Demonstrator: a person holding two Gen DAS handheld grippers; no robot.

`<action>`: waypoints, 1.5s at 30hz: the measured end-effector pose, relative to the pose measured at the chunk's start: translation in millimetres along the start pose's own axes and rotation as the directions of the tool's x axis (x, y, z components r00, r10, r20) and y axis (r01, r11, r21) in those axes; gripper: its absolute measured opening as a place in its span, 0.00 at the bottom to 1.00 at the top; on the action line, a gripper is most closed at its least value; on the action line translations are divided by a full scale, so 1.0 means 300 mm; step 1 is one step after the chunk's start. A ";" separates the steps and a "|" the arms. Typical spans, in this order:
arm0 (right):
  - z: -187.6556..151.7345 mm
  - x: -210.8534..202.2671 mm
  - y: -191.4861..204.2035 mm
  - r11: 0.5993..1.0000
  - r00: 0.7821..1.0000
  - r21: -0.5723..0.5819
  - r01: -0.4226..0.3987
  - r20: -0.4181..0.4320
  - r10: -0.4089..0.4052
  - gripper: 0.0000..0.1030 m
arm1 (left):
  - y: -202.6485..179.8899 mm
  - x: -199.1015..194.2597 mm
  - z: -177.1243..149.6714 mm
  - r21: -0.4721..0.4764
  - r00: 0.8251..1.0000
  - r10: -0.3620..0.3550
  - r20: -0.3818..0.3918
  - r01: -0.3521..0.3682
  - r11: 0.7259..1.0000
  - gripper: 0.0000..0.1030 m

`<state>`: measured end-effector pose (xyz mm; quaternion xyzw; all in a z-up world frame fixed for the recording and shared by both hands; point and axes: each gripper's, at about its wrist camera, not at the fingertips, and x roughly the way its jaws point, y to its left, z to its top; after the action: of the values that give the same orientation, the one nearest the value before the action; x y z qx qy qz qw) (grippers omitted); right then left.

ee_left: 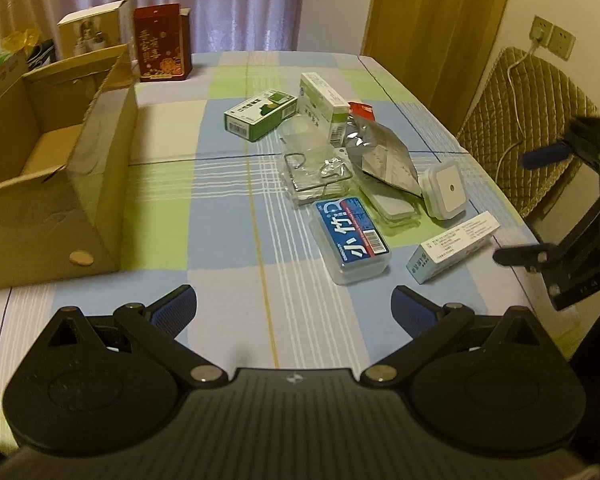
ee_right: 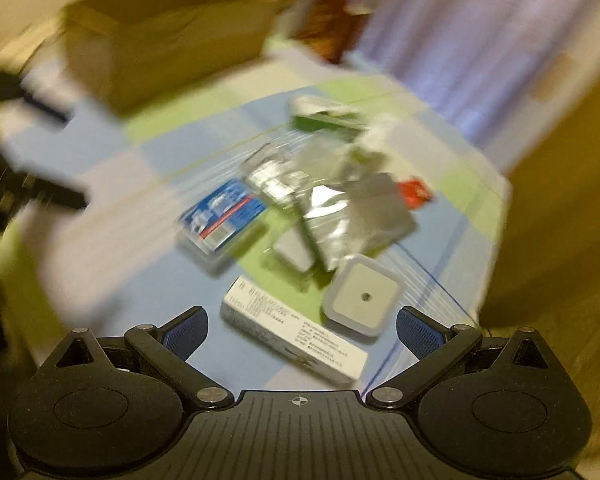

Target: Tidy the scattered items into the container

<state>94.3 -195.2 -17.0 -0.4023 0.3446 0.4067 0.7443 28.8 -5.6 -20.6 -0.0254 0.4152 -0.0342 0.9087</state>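
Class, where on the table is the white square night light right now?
In the left wrist view the white square night light sits on the table's right side, beside the silver foil pouch and just beyond the long white box.

Matt cardboard box (ee_left: 52, 184), glossy foil pouch (ee_left: 384, 156), seemingly cloth tablecloth (ee_left: 228, 216)

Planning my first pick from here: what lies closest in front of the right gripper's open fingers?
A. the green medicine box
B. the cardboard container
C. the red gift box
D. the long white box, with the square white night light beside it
D: in the right wrist view the long white box lies just ahead of the open right gripper, with the night light beside it.
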 end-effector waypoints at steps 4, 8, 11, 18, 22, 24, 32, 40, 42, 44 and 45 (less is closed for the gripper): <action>-0.011 0.060 -0.009 0.979 0.997 -0.192 -0.069 -0.044 0.062 1.00 | -0.013 0.050 0.023 0.029 1.000 -0.013 -0.007 0.014 0.999 0.99; -0.033 0.129 -0.021 0.929 0.987 -0.338 -0.153 -0.095 0.128 0.94 | -0.029 0.107 0.042 0.054 1.000 -0.017 -0.021 0.018 0.998 0.99; -0.036 0.196 -0.032 0.899 0.974 -0.386 -0.207 -0.169 0.151 0.69 | -0.043 0.139 0.050 0.074 1.000 -0.012 -0.021 0.014 0.997 0.99; -0.063 0.299 -0.067 0.869 0.956 -0.418 -0.266 -0.229 0.183 0.46 | -0.063 0.196 0.053 0.084 0.999 -0.023 -0.030 0.025 0.996 0.99; -0.062 0.315 -0.094 0.890 0.937 -0.334 -0.310 -0.266 0.227 0.32 | -0.072 0.220 0.062 0.078 0.999 -0.020 -0.033 0.023 0.997 0.99; -0.062 0.307 -0.104 0.906 0.926 -0.273 -0.322 -0.289 0.242 0.28 | -0.076 0.232 0.071 0.073 0.999 -0.026 -0.032 0.028 0.997 0.99; -0.075 0.269 -0.223 0.957 0.913 0.074 -0.280 -0.286 0.290 0.28 | -0.141 0.336 0.107 0.082 0.998 -0.036 -0.060 0.041 0.996 0.88; -0.106 0.243 -0.295 0.945 0.926 0.250 -0.210 -0.258 0.275 0.28 | -0.208 0.442 0.105 0.143 0.993 0.034 -0.112 -0.018 0.990 0.58; -0.109 0.235 -0.299 0.936 0.928 0.285 -0.208 -0.245 0.281 0.28 | -0.197 0.433 0.097 0.161 0.993 0.036 -0.116 -0.017 0.987 0.55; -0.097 0.225 -0.291 0.930 0.930 0.305 -0.206 -0.235 0.283 0.28 | -0.174 0.413 0.084 0.183 0.992 0.040 -0.122 -0.017 0.983 0.55; -0.090 0.215 -0.287 0.925 0.932 0.321 -0.202 -0.226 0.282 0.28 | -0.160 0.399 0.076 0.196 0.991 0.046 -0.122 -0.022 0.980 0.55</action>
<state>193.0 -227.5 -55.7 -0.2927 0.5459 0.3826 0.6855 122.1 -63.0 -92.4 0.0729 0.4667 -0.0606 0.8793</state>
